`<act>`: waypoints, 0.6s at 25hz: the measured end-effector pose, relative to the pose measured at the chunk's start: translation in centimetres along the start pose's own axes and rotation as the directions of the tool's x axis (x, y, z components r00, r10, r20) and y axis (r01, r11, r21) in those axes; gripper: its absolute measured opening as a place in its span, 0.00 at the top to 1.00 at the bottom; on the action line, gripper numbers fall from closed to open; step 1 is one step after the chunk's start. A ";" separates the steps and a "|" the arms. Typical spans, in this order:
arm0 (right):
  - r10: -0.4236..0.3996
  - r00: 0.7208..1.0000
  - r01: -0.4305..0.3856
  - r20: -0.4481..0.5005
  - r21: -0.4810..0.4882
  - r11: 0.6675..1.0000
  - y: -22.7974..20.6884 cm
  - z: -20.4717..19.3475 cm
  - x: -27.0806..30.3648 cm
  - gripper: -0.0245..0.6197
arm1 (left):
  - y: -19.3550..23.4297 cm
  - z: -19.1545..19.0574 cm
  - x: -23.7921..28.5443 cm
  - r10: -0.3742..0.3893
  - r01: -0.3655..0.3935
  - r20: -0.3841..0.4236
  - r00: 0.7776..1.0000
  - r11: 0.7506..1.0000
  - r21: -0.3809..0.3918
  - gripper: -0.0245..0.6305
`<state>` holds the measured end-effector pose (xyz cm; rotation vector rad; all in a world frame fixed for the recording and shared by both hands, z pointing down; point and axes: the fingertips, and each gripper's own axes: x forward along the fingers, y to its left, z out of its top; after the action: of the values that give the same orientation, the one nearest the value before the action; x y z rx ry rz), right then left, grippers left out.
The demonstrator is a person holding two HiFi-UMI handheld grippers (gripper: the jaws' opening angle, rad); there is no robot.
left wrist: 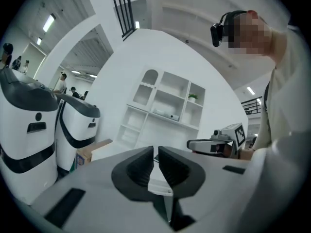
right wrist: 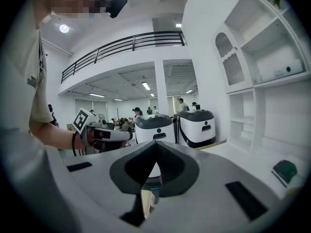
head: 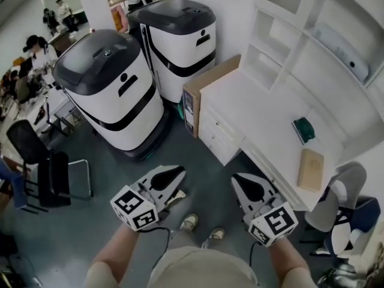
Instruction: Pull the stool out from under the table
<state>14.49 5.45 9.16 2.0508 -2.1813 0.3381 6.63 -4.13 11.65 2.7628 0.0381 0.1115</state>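
The left hand-held gripper (head: 177,174) and right hand-held gripper (head: 241,180) are pressed together on nothing, held short of the bench (head: 264,116). This is judged a ready posture: the stool is not yet engaged.

Landmark: cardboard box (head: 207,92), standing on edge. Just left of it are two white units with dark grey lids, the near unit (head: 111,92) and the rear unit (head: 180,41), side by side. Far left of the box: black chair (head: 42,167), people (head: 33,56) beyond it. Right of the box: white shelf unit (head: 312,35), green item (head: 304,129), tan flat pad (head: 311,169).
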 end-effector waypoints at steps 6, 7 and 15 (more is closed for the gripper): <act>-0.127 0.991 0.127 0.032 0.014 0.992 -1.4 1.4 -5.3 0.93 | -5.3 2.4 4.0 -0.116 0.116 -0.007 0.993 0.989 0.092 0.91; -0.152 0.988 0.152 0.036 0.021 0.988 -1.8 1.6 -6.1 0.93 | -6.2 2.7 4.6 -0.133 0.133 -0.006 0.991 0.986 0.103 0.91; -0.301 0.948 0.294 0.105 0.079 0.953 -3.4 3.1 -13.0 0.93 | -11.2 4.0 7.8 -0.204 0.203 -0.010 0.979 0.965 0.164 0.91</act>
<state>18.91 17.04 3.24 2.4466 -1.8974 0.2601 14.64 5.16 4.38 2.9026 0.3439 0.0454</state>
